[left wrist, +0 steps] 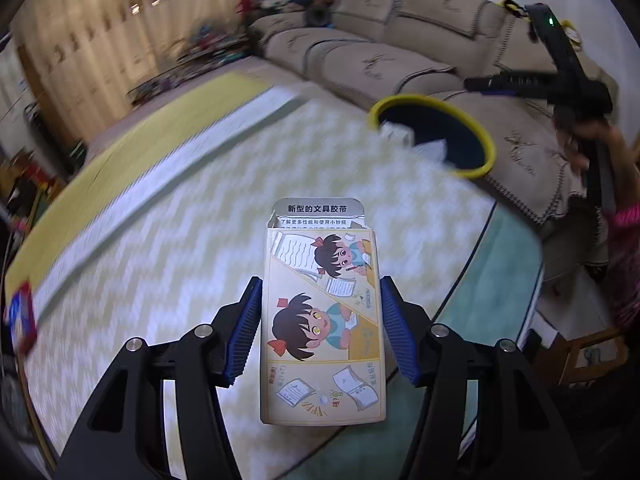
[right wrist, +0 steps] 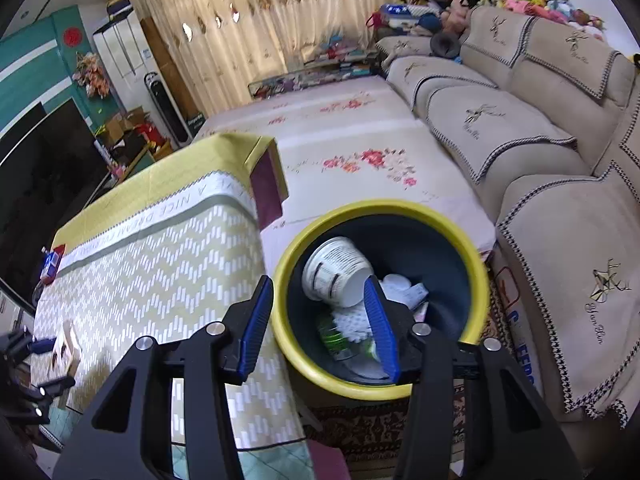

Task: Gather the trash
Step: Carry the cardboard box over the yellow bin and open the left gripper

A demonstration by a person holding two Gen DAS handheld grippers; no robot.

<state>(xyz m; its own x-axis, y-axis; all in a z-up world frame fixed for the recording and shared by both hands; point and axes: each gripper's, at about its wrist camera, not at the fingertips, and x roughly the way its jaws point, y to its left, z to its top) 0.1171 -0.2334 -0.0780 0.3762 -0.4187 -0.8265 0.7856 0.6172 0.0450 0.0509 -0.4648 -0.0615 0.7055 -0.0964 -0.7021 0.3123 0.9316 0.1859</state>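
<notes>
My left gripper (left wrist: 320,292) is shut on a cartoon-printed cardboard box (left wrist: 322,320) and holds it upright above the zigzag tablecloth (left wrist: 180,240). A dark trash bin with a yellow rim (left wrist: 472,128) stands beyond the table, by the sofa. My right gripper (right wrist: 320,292) is open and empty, held over that bin's yellow rim (right wrist: 384,205). A white paper cup (right wrist: 336,270), white crumpled paper (right wrist: 400,290) and a green plastic piece (right wrist: 332,336) lie inside the bin. The right gripper also shows in the left wrist view (left wrist: 500,82). The box and left gripper show small at the left edge of the right wrist view (right wrist: 66,350).
A beige sofa (right wrist: 520,128) runs along the right. A floral floor mat (right wrist: 360,160) lies beyond the bin. A small red and blue packet (left wrist: 20,316) sits at the table's far left edge, also in the right wrist view (right wrist: 50,262). A TV (right wrist: 40,152) stands left.
</notes>
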